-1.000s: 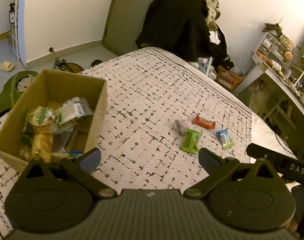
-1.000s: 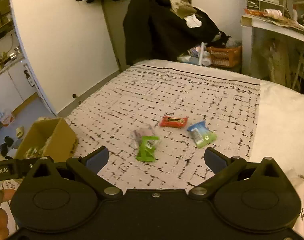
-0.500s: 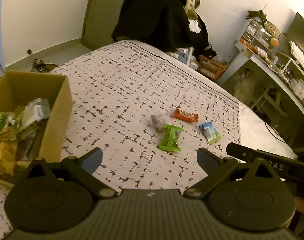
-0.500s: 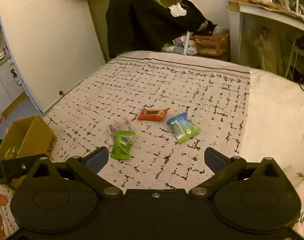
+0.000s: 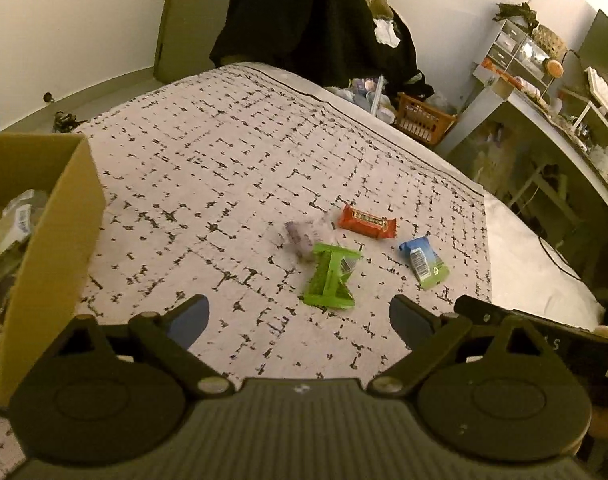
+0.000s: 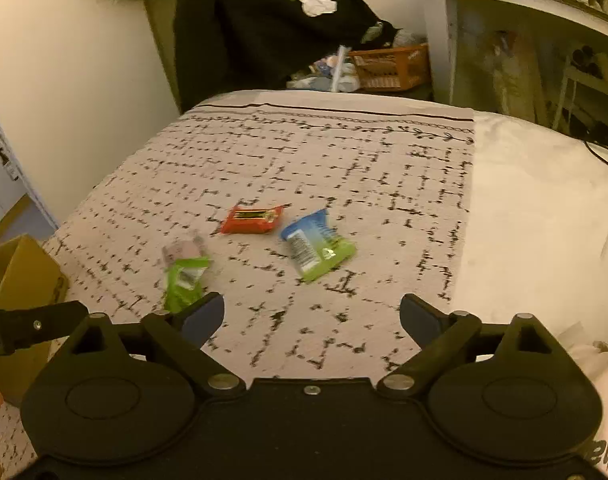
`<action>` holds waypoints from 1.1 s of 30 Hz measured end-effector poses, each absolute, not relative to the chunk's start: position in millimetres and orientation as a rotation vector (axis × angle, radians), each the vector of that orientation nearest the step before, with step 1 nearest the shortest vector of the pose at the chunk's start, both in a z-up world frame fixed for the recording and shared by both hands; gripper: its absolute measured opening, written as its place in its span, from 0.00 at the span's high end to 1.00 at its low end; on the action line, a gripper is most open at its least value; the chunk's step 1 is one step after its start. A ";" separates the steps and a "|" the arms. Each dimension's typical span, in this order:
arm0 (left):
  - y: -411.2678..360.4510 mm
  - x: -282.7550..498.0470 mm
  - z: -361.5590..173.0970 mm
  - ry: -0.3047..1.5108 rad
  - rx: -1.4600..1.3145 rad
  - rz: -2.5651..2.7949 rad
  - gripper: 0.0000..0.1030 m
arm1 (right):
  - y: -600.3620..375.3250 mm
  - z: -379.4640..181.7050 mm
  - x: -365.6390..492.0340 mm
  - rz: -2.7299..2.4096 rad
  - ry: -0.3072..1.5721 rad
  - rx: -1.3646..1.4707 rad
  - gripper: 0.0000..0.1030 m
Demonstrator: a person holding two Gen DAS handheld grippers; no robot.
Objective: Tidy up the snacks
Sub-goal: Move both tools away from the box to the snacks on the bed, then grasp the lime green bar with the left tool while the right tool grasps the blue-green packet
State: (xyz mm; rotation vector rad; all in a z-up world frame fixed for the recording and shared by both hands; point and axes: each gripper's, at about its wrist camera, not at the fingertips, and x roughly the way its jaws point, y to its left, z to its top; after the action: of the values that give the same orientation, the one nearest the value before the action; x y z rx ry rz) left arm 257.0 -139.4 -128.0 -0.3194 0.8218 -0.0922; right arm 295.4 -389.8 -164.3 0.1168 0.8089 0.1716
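Four loose snacks are counted on the patterned bed cover (image 5: 232,168), well apart from one cardboard box (image 5: 60,216) at the left edge. The box is seen open at the top; packets are held inside it, only partly visible, so their number cannot be told. From left to right on the cover are shown a pale translucent packet (image 5: 304,236), touched by a green packet (image 5: 331,276) just in front of it, then an orange-red bar (image 5: 367,222), then a blue-and-green packet (image 5: 423,262) beside the bar. The same four are seen from the right wrist: pale packet (image 6: 182,249), green packet (image 6: 184,282), bar (image 6: 252,219), blue-and-green packet (image 6: 315,246). The left tongs (image 5: 300,316) are shown spread wide above the cover, nothing being pinched. The right tongs (image 6: 311,314) are likewise spread and empty.
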 end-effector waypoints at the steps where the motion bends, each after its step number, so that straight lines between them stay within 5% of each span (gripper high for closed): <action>1: -141.4 259.2 -129.8 0.824 -0.316 -0.093 0.07 | -391.6 -165.9 297.4 0.167 0.814 0.120 0.13; 13: -161.7 287.0 -153.6 0.833 -0.333 -0.091 0.16 | -401.1 -177.9 321.2 0.172 0.827 0.119 0.18; 28: -183.6 327.1 -192.7 0.876 -0.374 -0.076 0.49 | -378.6 -196.2 367.6 0.203 0.864 -0.031 0.25; 33: -185.7 334.3 -193.3 0.892 -0.360 -0.055 0.69 | -365.2 -202.4 387.1 0.217 0.887 -0.098 0.25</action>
State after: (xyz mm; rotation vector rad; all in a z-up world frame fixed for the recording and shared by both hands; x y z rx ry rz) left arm 334.3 -185.7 -193.3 -0.3595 0.8918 -0.0554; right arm 387.1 -365.2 -202.4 -0.0985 0.8873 0.2168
